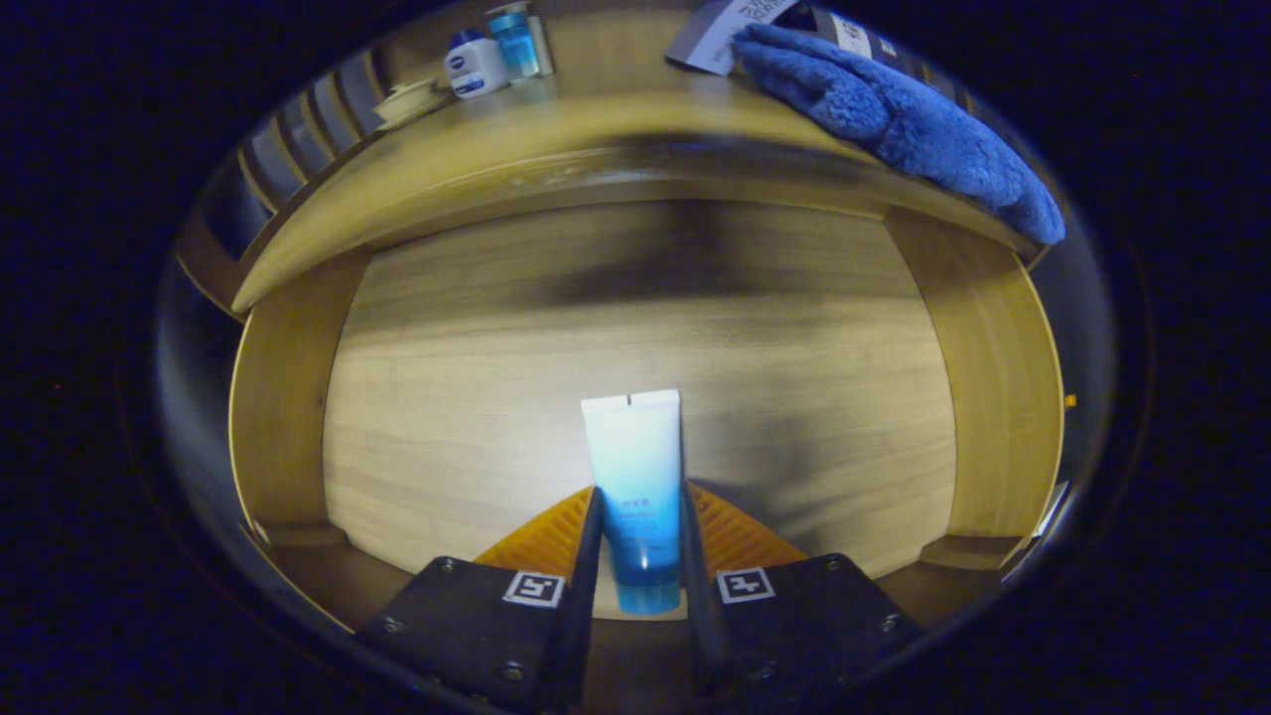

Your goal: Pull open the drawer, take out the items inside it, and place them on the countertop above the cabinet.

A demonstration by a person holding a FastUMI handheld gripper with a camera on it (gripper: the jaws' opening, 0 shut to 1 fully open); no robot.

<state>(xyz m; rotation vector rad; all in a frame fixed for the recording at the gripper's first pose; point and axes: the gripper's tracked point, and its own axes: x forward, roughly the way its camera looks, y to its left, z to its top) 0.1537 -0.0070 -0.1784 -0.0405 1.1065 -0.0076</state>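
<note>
Blue-and-white tube (635,487) stands gripped in the claw (635,556), both fingers (588,556) pressing its lower sides, its long axis running straight ahead above the open drawer (447,397); the table (635,119) lies beyond and above, carrying a blue cloth (894,109).

The drawer (635,328) stood pulled open, its pale wood floor bare apart from a blue-white tube (635,497) gripped between the fingers, crimped end toward the countertop (596,119).
</note>
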